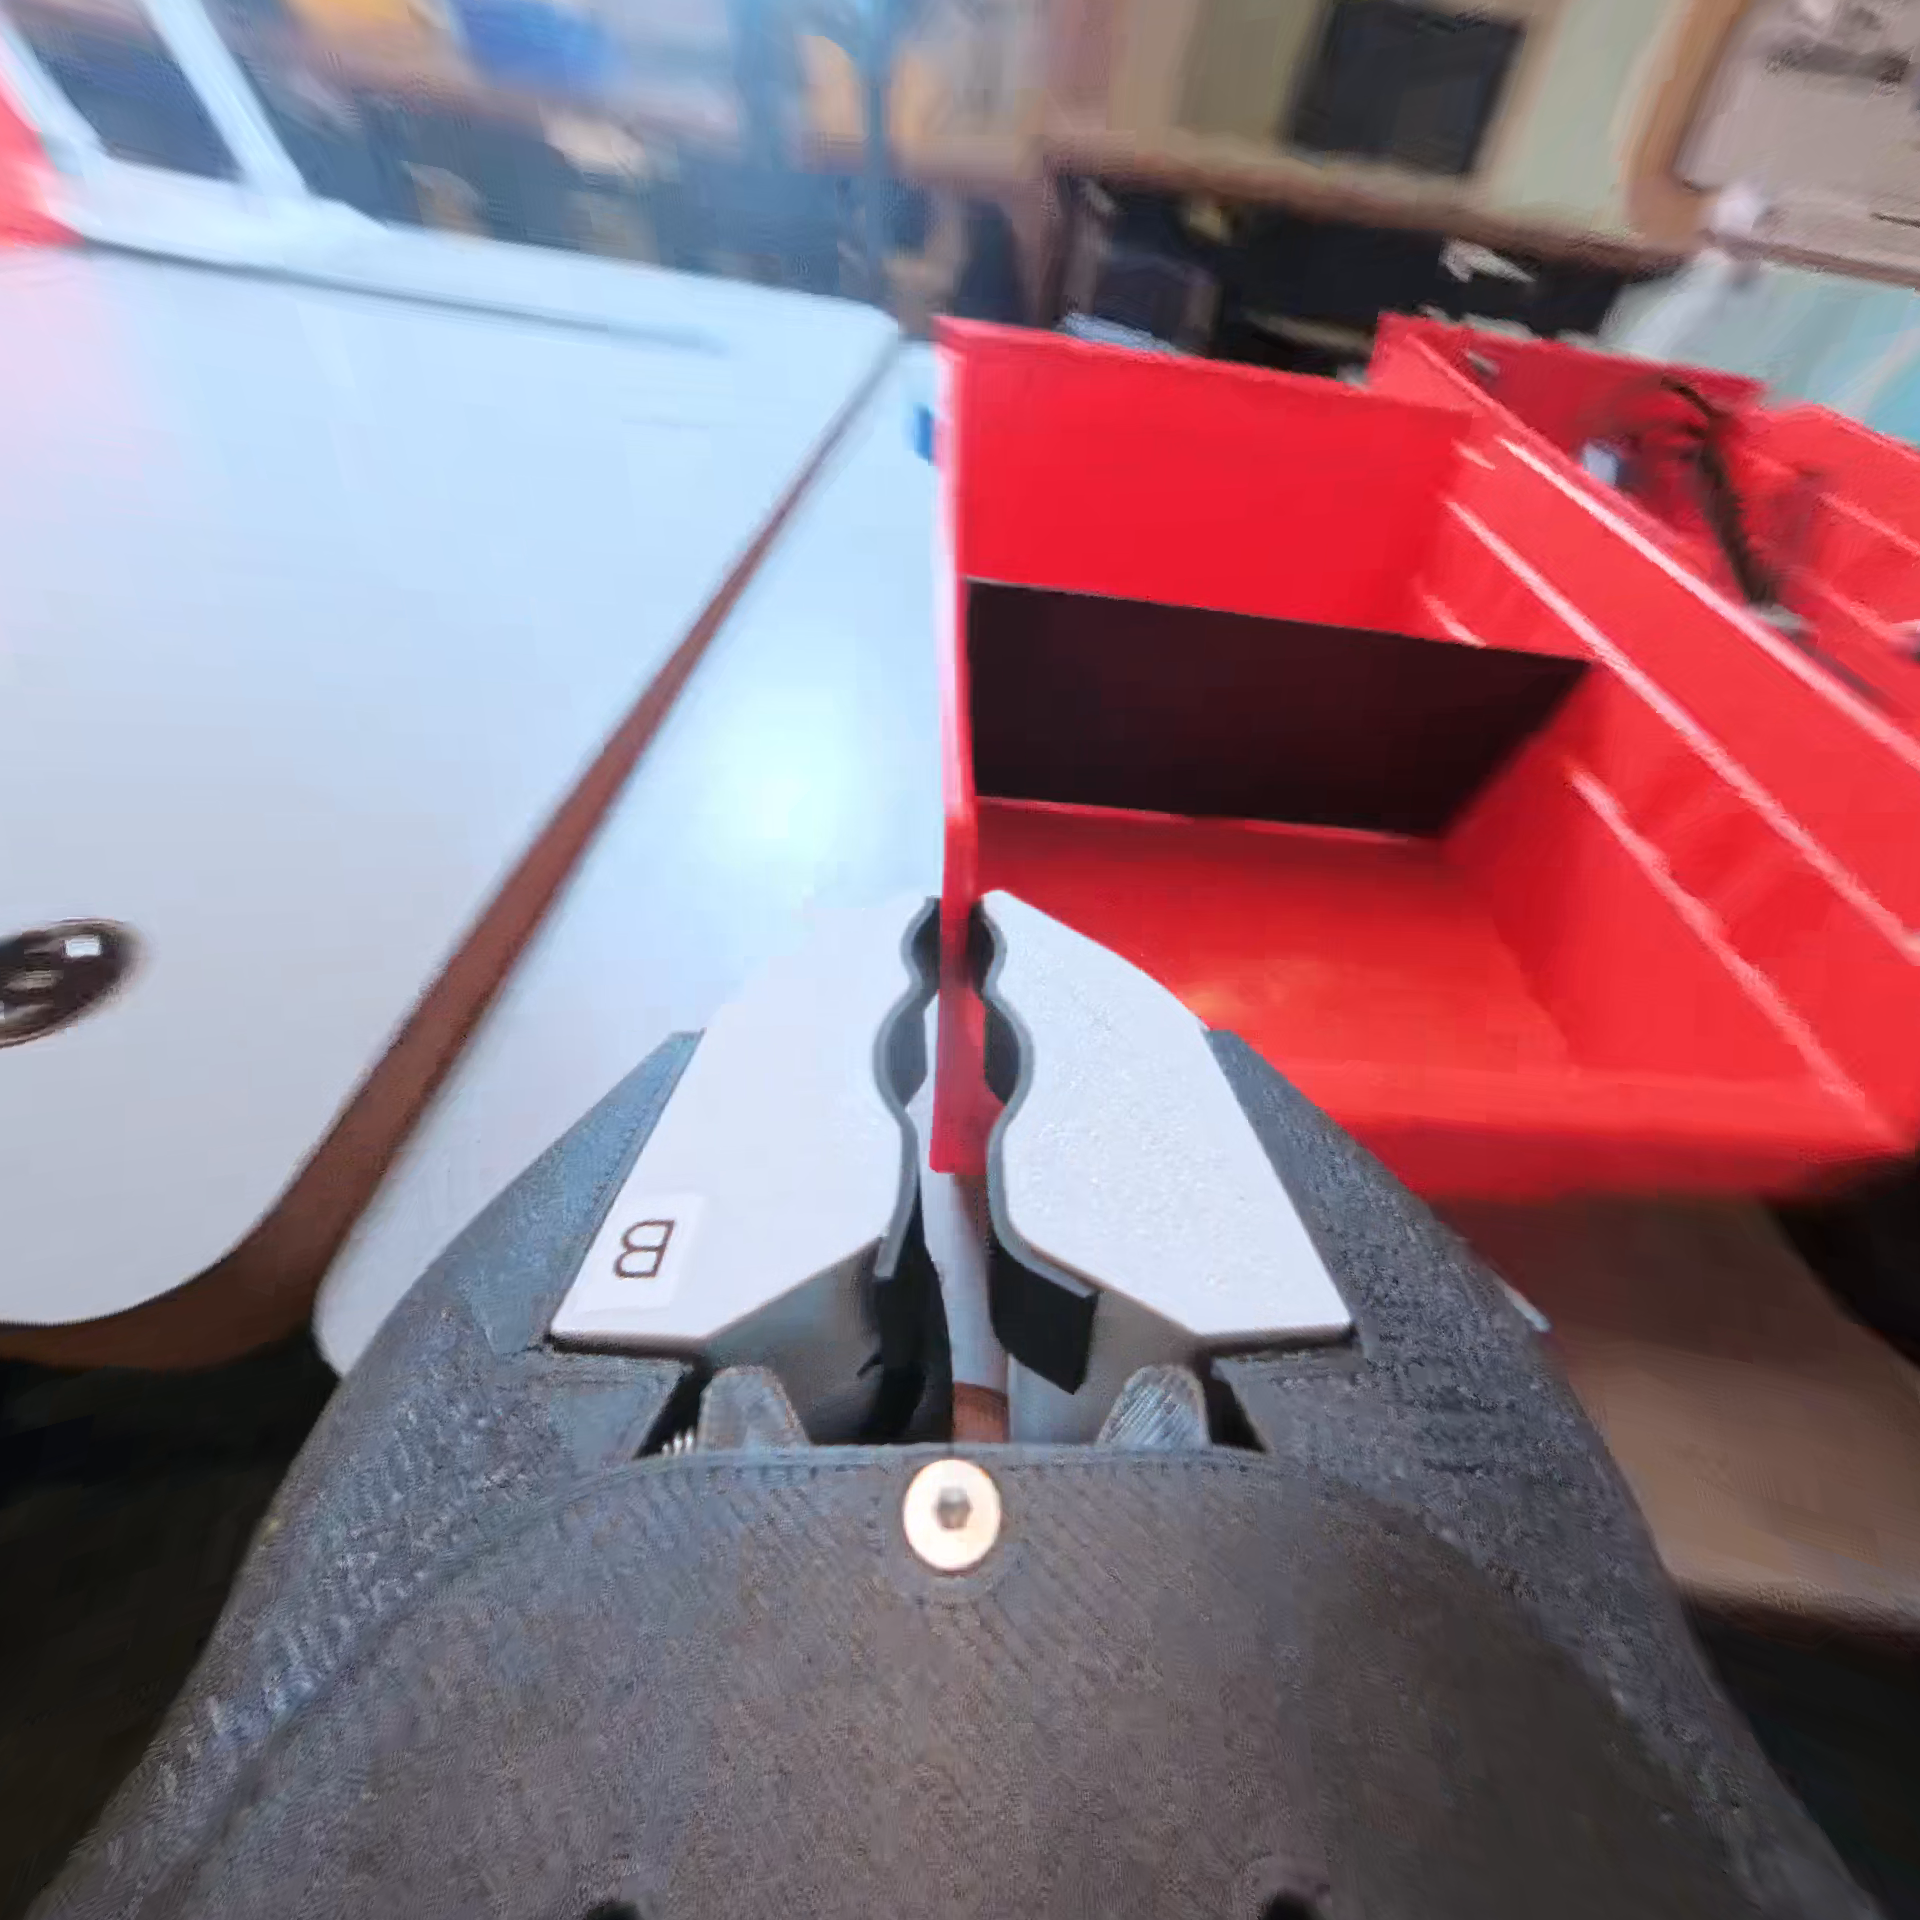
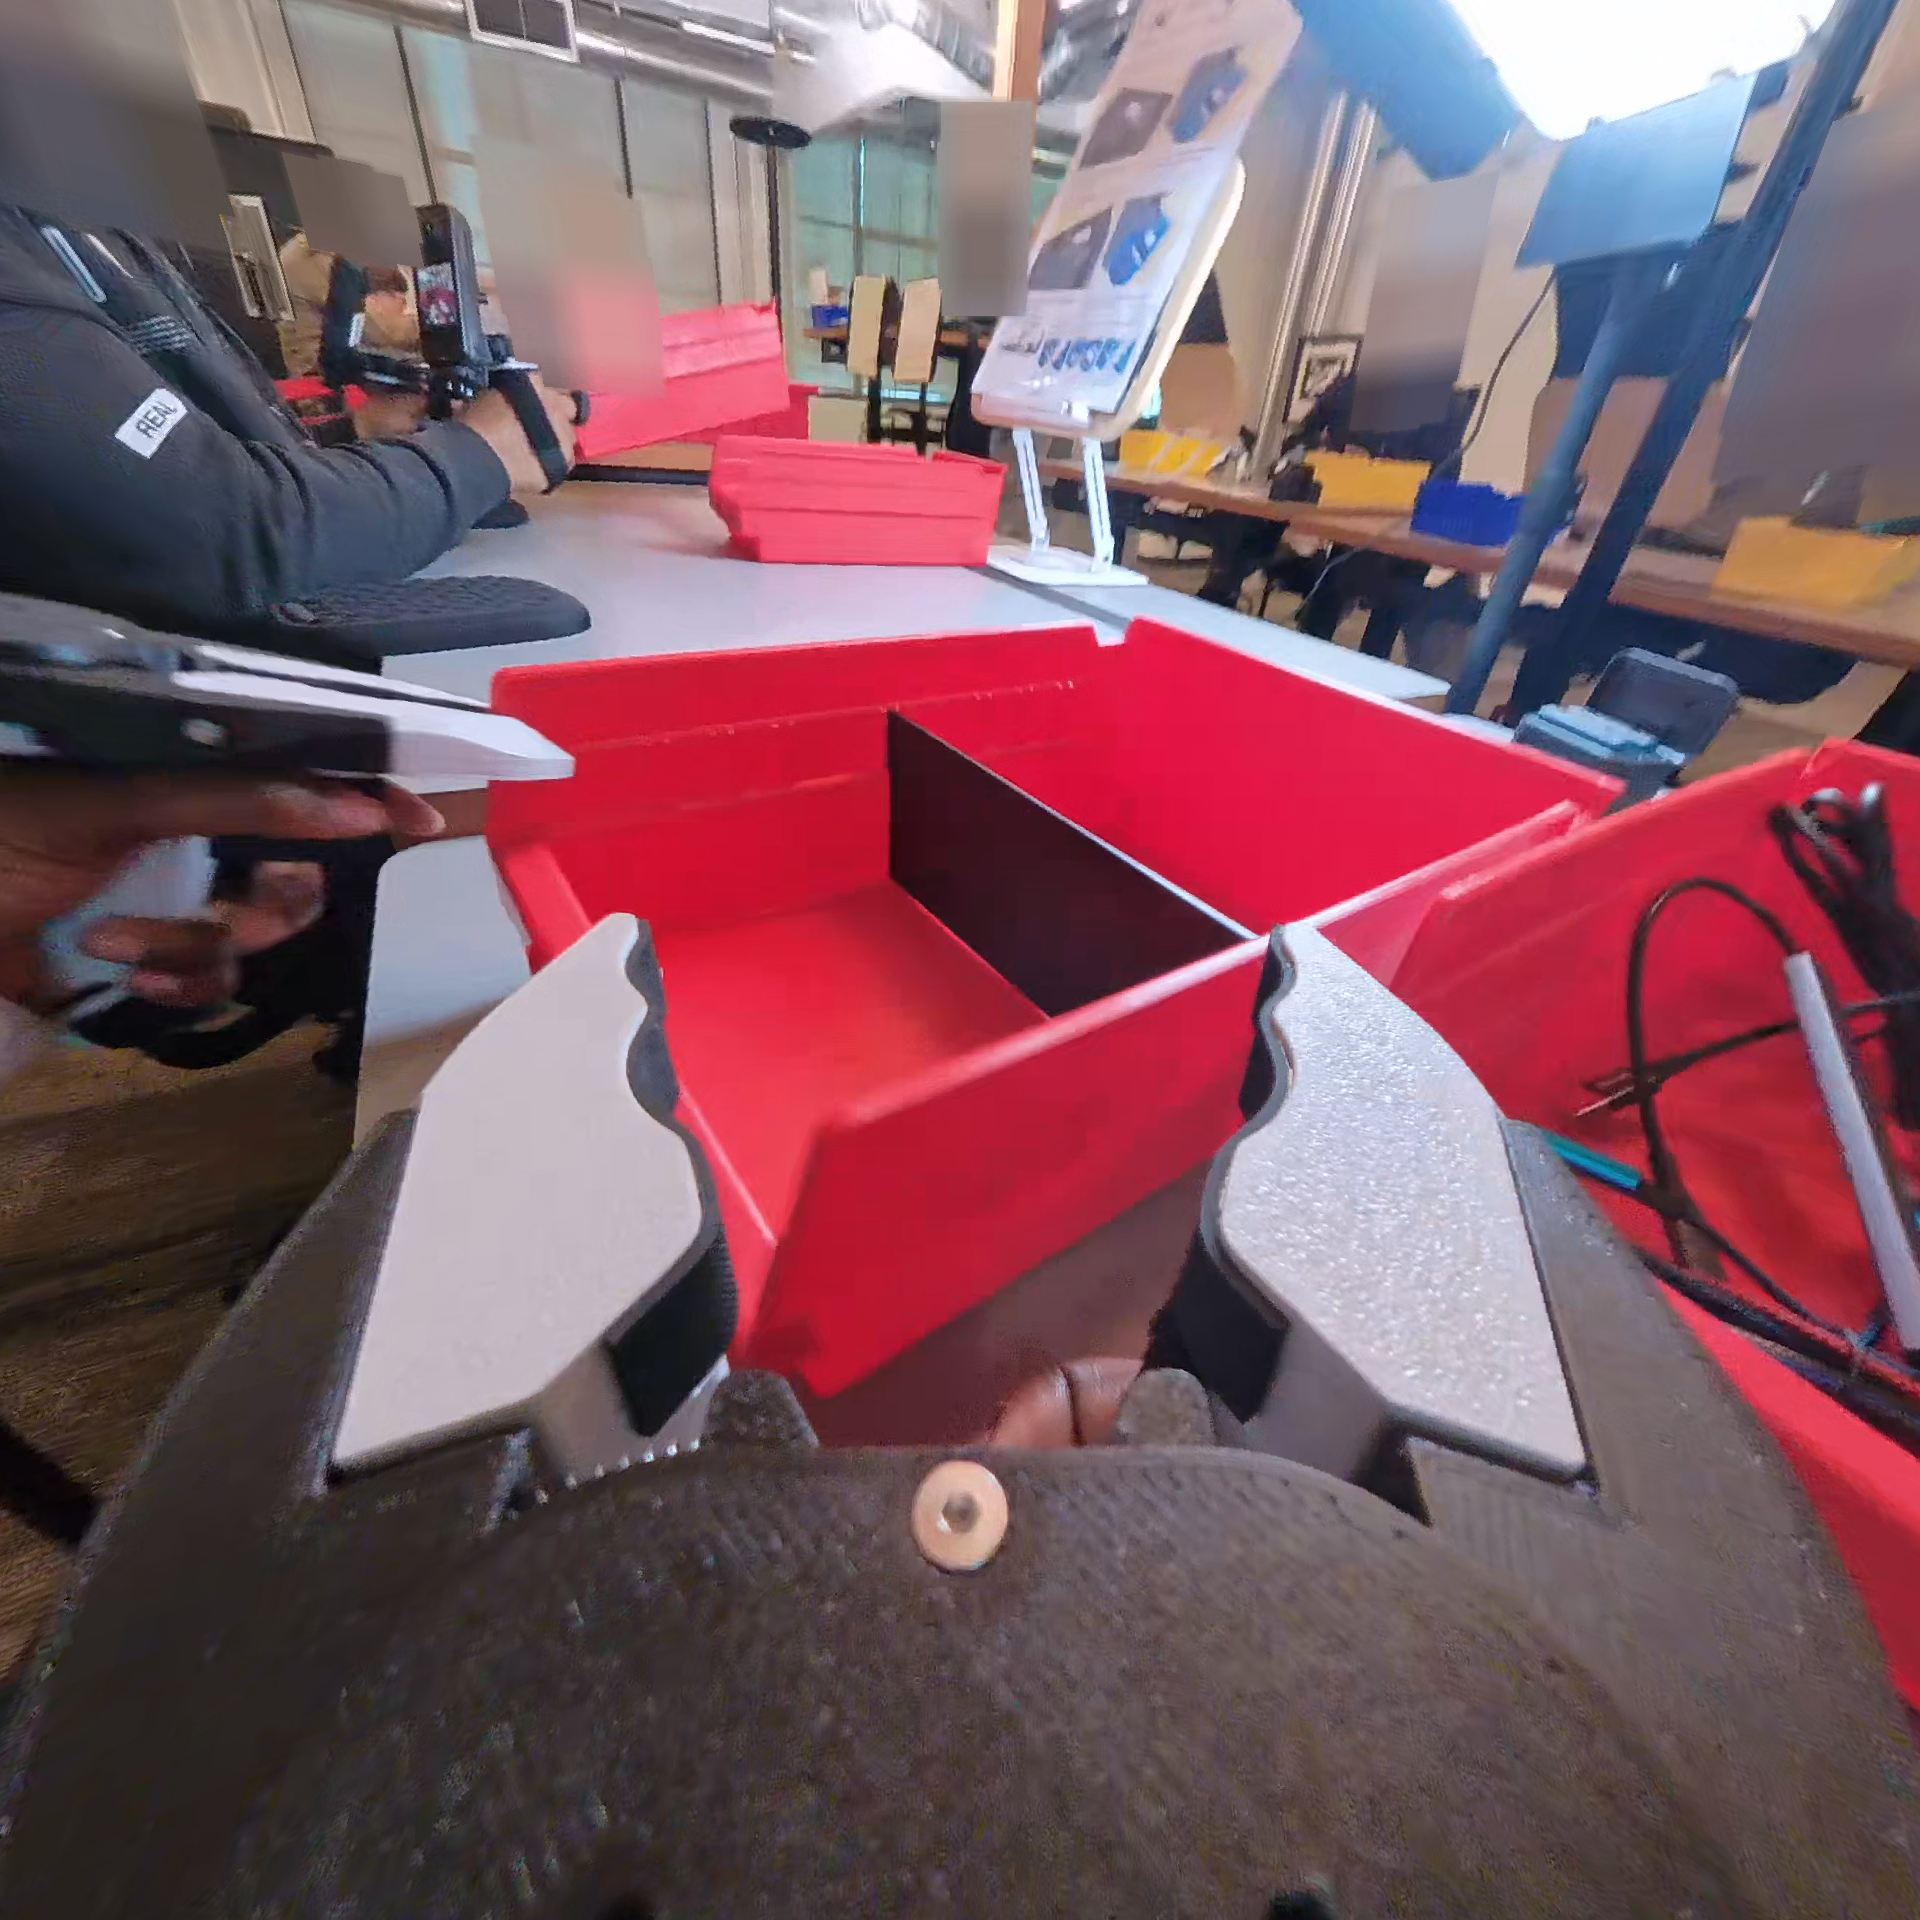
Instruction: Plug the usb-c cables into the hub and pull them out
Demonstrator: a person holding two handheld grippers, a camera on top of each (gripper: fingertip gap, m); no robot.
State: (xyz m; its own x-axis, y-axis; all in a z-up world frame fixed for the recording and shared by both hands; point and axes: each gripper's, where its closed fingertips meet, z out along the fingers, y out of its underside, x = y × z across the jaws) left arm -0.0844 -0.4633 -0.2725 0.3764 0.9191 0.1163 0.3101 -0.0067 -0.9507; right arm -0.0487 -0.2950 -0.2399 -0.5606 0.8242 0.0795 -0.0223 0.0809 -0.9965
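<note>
Left wrist view: left gripper (image 1: 961, 935) is clamped on the side wall of the red bin (image 1: 1195, 914), with the thin red wall pinched between the grey fingers (image 1: 810, 1091). The bin has a black divider (image 1: 1226, 707); both compartments that show look empty. It seems lifted or tipped off the white table (image 1: 416, 582), though heavy motion blur makes this hard to confirm. A second red bin (image 1: 1714, 582) sits just beside it on the right, with a dark cable barely visible at its far end. No hub seen here.

Right wrist view: right gripper (image 2: 961, 977) is spread wide, holding nothing, and hovers at the near wall of the same red bin (image 2: 1039, 1143). The left gripper (image 2: 457, 743) shows at the bin's left rim. The neighbouring bin (image 2: 1558, 987) on the right holds the black cables (image 2: 1662, 1039) in a tangle, plus a white stick-like item (image 2: 1839, 1122). I cannot make out the hub or any usb-c plug ends. Another person (image 2: 208, 468) works at the far side of the table.

Progress: judging from this, plugging is not yet begun. The cables are loose in the side bin and nothing is connected. All of the plug-in and pull-out work is left.
</note>
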